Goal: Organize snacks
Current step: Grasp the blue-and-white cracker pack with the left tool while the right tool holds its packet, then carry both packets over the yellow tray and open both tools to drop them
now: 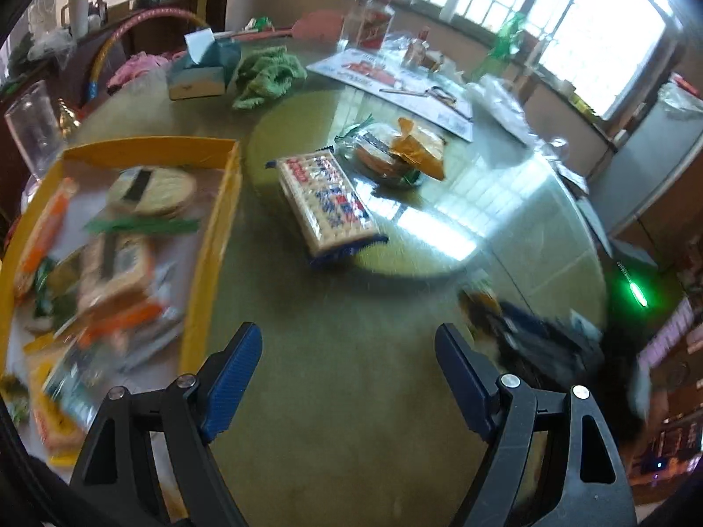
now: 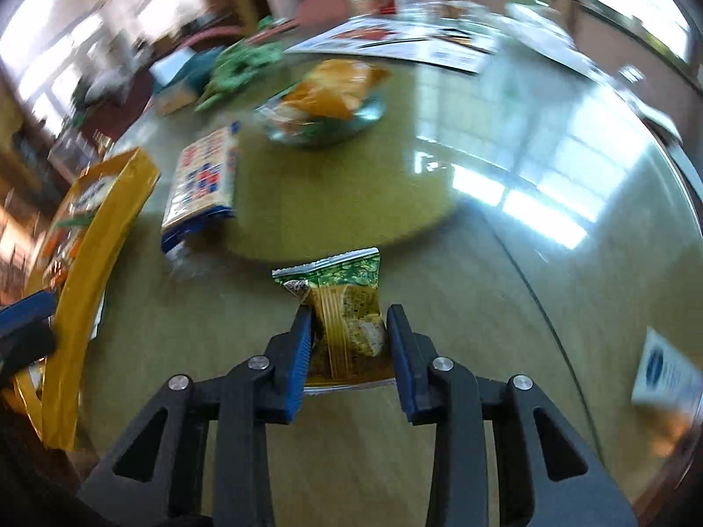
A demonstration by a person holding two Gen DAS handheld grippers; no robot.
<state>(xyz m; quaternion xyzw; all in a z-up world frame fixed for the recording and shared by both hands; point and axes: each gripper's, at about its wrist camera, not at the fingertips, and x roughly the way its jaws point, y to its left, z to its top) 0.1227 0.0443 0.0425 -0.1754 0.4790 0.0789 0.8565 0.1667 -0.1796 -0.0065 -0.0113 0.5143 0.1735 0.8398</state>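
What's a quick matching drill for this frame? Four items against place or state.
Items:
1. green-and-yellow snack packet
2. blue-and-white cracker pack
3. round crackers
4. left claw

Place or state:
A. inside the yellow tray
B. open, nothing between the fingers
C. between the right claw fingers
D. lying on the round turntable

Pairs: 1-C, 2-D, 3-A, 4-B

In the left wrist view, a bare stretch of table (image 1: 342,373) is seen toward 12 o'clock. It is bounded at 9 o'clock by the yellow box (image 1: 211,237) wall. Passage is blocked at 12 o'clock by a cracker pack (image 1: 327,202), and behind it by a snack pile (image 1: 395,153).
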